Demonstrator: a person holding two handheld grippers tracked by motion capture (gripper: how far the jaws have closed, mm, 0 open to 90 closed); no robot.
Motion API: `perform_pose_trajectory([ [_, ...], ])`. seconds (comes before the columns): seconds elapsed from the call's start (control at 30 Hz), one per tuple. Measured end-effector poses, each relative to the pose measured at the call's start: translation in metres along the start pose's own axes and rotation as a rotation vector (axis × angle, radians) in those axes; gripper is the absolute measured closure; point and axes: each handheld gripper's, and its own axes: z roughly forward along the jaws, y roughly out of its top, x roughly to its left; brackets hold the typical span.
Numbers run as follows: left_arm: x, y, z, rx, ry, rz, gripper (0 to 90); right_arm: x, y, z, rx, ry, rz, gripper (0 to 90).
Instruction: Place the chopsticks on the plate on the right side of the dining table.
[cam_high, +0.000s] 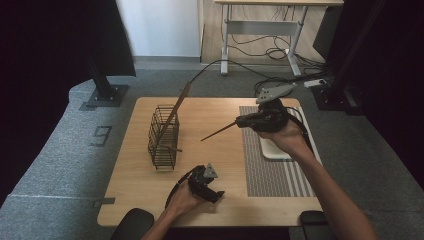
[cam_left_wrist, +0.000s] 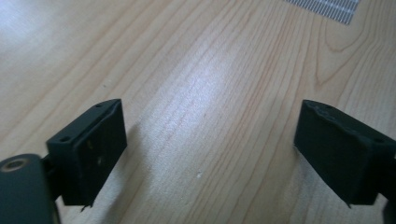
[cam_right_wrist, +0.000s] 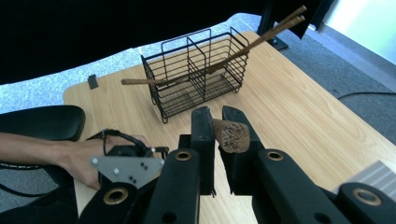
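Note:
A black wire basket (cam_high: 163, 135) stands left of centre on the wooden table (cam_high: 210, 110). Brown chopsticks (cam_high: 177, 107) lean out of it to the upper right; one chopstick (cam_right_wrist: 140, 81) pokes sideways through its wires. My right gripper (cam_high: 241, 121) hovers right of the basket, shut on another chopstick (cam_high: 218, 132) whose tip points left toward the basket. In the right gripper view that chopstick's thick end (cam_right_wrist: 232, 135) sits clamped between the jaws of the right gripper (cam_right_wrist: 217, 116). My left gripper (cam_high: 216, 194) rests near the front edge, open, and in its own view the left gripper (cam_left_wrist: 210, 154) has bare wood between its jaws.
A grey striped placemat (cam_high: 272, 170) covers the table's right side, with a white tray (cam_high: 272, 149) on it under my right hand. The mat's corner (cam_left_wrist: 327, 5) lies beyond the left jaws. Bare wood lies between basket and mat. A desk with cables (cam_high: 260, 30) stands behind.

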Motion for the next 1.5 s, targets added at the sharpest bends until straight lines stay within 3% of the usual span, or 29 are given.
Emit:
perform_pose_trajectory([
  [0.2,0.006,0.002,-0.012,-0.027,-0.012,-0.016,14.1,-0.004,-0.014,-0.009,0.003,-0.005,0.019,82.5],
  [0.77,0.020,0.003,-0.043,-0.122,0.001,0.007,29.1,-0.004,-0.066,-0.016,0.040,0.011,0.070,82.5],
  [0.9,0.020,0.004,-0.044,-0.134,-0.010,0.012,32.9,0.001,-0.080,-0.011,0.058,0.036,0.081,82.5],
  [1.17,0.017,0.005,-0.044,-0.177,-0.076,0.032,42.7,0.012,-0.094,0.006,0.081,0.104,0.088,82.5],
  [1.5,0.007,0.007,-0.041,-0.202,-0.137,0.113,59.2,0.023,-0.097,0.028,0.105,0.188,0.092,82.5],
])
